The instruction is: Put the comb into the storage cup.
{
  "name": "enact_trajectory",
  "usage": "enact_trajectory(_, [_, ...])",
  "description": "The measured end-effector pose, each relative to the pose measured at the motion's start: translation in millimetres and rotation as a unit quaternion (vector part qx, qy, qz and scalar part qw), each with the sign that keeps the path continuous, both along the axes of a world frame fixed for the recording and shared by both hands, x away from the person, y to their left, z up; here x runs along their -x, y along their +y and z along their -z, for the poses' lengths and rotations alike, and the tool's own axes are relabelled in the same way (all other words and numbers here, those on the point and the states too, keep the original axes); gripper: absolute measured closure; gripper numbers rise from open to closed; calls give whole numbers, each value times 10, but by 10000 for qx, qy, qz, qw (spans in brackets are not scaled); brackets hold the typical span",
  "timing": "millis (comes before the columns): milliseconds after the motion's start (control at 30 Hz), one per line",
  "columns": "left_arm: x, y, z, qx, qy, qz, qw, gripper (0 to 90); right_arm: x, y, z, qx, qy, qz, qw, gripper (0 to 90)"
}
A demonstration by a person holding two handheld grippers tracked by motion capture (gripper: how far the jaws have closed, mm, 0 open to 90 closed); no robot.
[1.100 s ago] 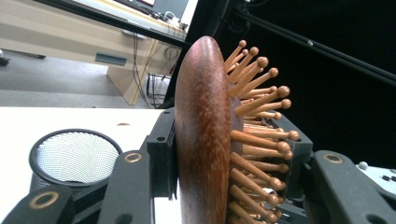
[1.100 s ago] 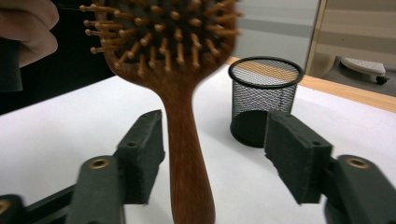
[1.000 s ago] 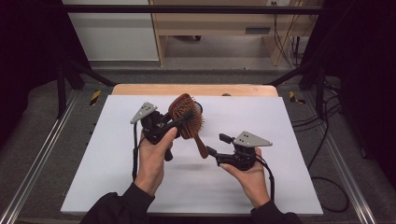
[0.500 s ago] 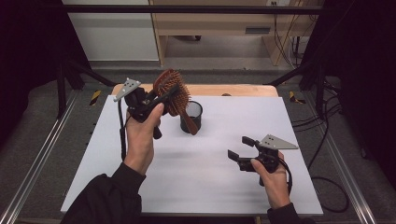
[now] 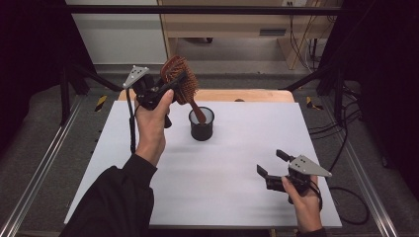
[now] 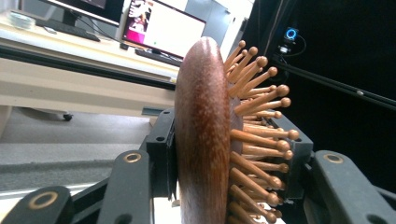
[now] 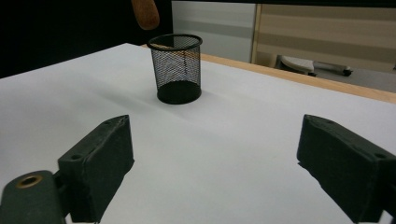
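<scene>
A brown wooden hairbrush [image 5: 180,81] with ball-tipped pins hangs in the air at the back left, my left gripper [image 5: 170,84] shut on its head. Its handle slopes down, with the tip just over the rim of a black mesh cup [image 5: 201,126]. In the left gripper view the brush head [image 6: 203,135] stands edge-on between the jaws of the left gripper [image 6: 229,154]. My right gripper [image 5: 271,162] hovers low near the front right of the white sheet [image 5: 237,192]. Its jaws have just been opening and have nothing between them. The right gripper [image 7: 217,163] faces the mesh cup [image 7: 176,70] and the handle tip [image 7: 145,11].
The white sheet covers a wooden table whose far edge [image 5: 257,95] shows. Metal rails [image 5: 44,163] run along both sides, and cables [image 5: 346,148] lie on the floor at the right. A desk with monitors [image 6: 154,32] stands beyond the table.
The left hand has carried the brush up and away to the back left, over the cup. The right gripper has drawn off to the front right and its jaws have spread.
</scene>
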State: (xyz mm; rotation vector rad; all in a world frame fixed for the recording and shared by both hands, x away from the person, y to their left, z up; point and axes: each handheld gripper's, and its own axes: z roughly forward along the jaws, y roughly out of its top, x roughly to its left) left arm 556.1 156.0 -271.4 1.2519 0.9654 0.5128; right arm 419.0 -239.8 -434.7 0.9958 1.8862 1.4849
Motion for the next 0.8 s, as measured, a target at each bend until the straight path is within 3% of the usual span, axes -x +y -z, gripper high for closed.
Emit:
enact_trajectory(233, [-137,-27,44,-26,27,-162,9999,513,138,-211,28,-133,-233,287,9992,68])
enact_trajectory(433, [-269,-113,126,-218,50,-221,9995,513,213,-285,37,-82,-419,466,9980,60])
enact_trajectory(800, [-440,-219,202,-416,114,-292,9986,512,142,-242,74,-44,-291,375,9989,55])
